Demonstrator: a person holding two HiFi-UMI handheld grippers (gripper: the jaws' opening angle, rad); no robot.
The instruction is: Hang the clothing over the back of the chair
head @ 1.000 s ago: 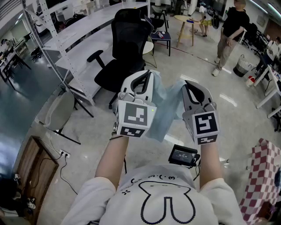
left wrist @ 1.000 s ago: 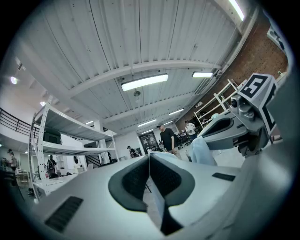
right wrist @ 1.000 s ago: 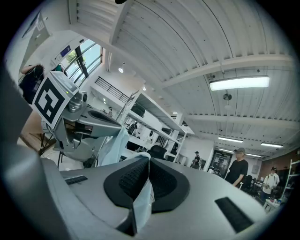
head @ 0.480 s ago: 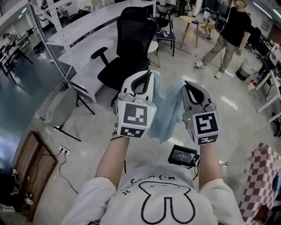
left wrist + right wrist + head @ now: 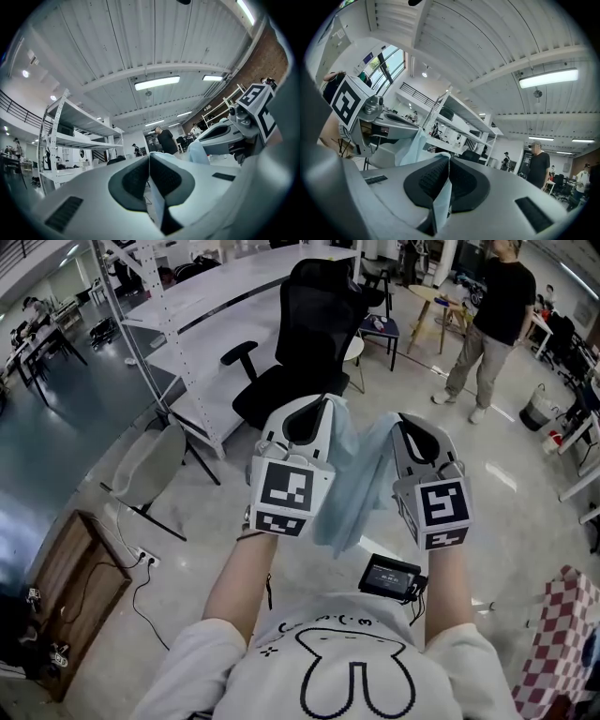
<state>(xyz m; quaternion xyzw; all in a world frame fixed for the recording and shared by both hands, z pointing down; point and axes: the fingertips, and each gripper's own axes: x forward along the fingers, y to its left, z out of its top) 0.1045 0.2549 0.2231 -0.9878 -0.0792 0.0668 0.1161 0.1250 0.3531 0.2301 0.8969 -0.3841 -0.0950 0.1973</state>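
At far left, a long white table (image 5: 234, 277). Just beside it, a black office chair (image 5: 319, 315), back upright, well ahead of both tools. In the air before the chest, light blue clothing (image 5: 352, 488), stretched between the two tools and sagging below them, clear of the chair. Clamped on one upper edge of the fabric, the left gripper (image 5: 323, 401); clamped on the other, the right gripper (image 5: 398, 420). Cloth pinched between the pads in both gripper views. At the waist, a small black screen device (image 5: 389, 575).
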